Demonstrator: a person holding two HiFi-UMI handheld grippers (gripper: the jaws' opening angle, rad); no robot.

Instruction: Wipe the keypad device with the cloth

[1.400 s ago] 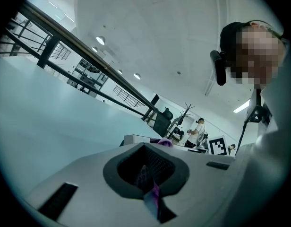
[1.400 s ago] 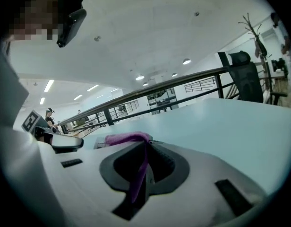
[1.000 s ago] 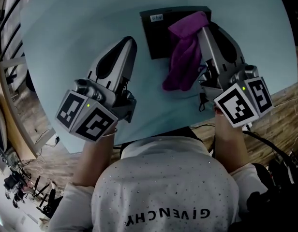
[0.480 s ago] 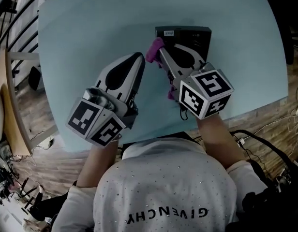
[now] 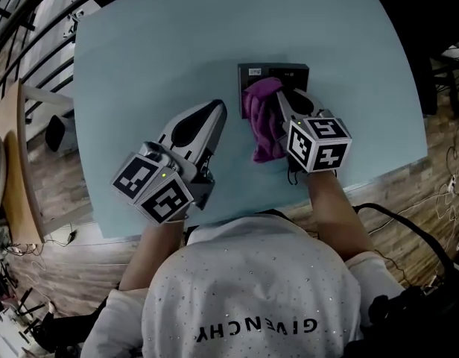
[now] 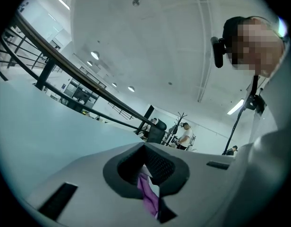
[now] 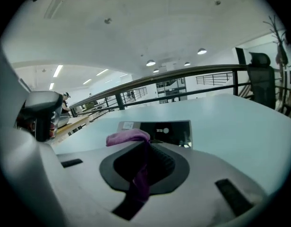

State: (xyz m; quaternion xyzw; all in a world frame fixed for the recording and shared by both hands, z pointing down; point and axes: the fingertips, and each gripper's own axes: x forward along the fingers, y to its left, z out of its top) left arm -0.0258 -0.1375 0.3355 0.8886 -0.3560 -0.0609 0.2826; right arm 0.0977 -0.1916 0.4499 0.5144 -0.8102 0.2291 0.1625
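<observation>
Keypad device (image 5: 289, 71) at twelve o'clock has the cloth (image 5: 261, 118) on its near edge, pinched in my right gripper (image 5: 283, 99). Wiping looks barely started to me; my left gripper (image 5: 217, 109) sits closed and empty.

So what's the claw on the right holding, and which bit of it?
The right claw is shut on the purple cloth, pinching a bunched fold near its far end; the rest trails back beside the claw.

- Cloth (image 5: 263, 121) sits clamped between the right gripper's (image 5: 280, 95) fingers and spills to their left.
- Keypad (image 5: 278, 71) lies on the table (image 5: 155, 51), under and ahead of those fingertips.
- Left gripper's (image 5: 217, 109) closed fingers point left of the cloth, apart from it.
</observation>
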